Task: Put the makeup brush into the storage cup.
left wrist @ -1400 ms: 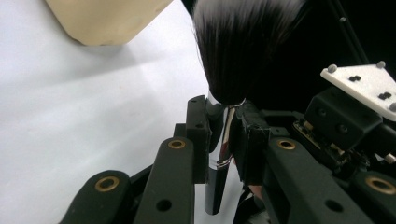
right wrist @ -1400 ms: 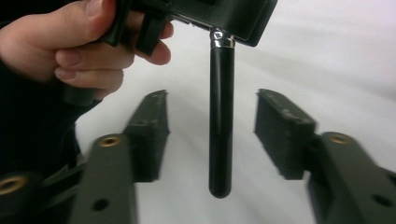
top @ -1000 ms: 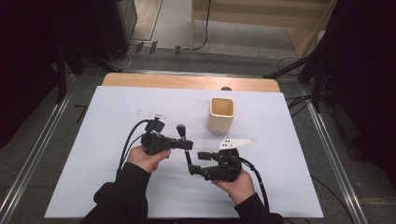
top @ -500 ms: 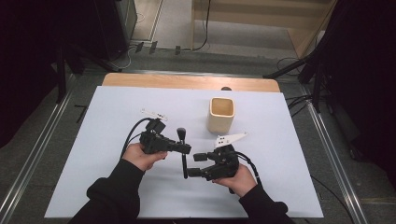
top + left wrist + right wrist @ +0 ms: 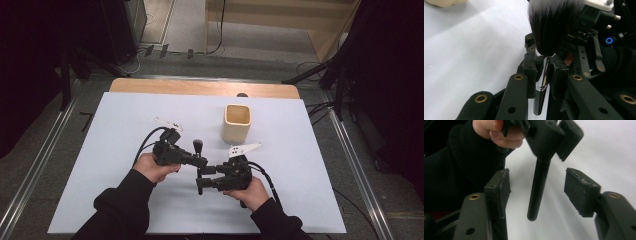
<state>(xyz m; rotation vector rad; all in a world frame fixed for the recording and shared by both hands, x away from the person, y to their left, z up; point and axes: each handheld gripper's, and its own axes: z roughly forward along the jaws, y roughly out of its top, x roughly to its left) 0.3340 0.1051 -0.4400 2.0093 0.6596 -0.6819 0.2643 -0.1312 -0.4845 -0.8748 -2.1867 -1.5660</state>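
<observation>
Left gripper point(image 5: 200, 161) pinched brush point(image 5: 543, 62) upright; right gripper point(image 5: 200, 186) fingers point(image 5: 580, 191) spread, just closing round its handle, not touching.

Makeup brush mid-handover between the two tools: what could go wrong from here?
The right tool has just been closing, but its pads don't yet touch the brush handle; if the left tool lets go early, the brush drops. The handle hangs tilted between the pads, so they may clamp it askew.

A square wooden cup point(image 5: 236, 122) stands right of centre on the white table sheet point(image 5: 125, 107). A bare wooden table edge point(image 5: 200, 88) runs above it. Grey floor rails point(image 5: 37, 165) flank the table.
</observation>
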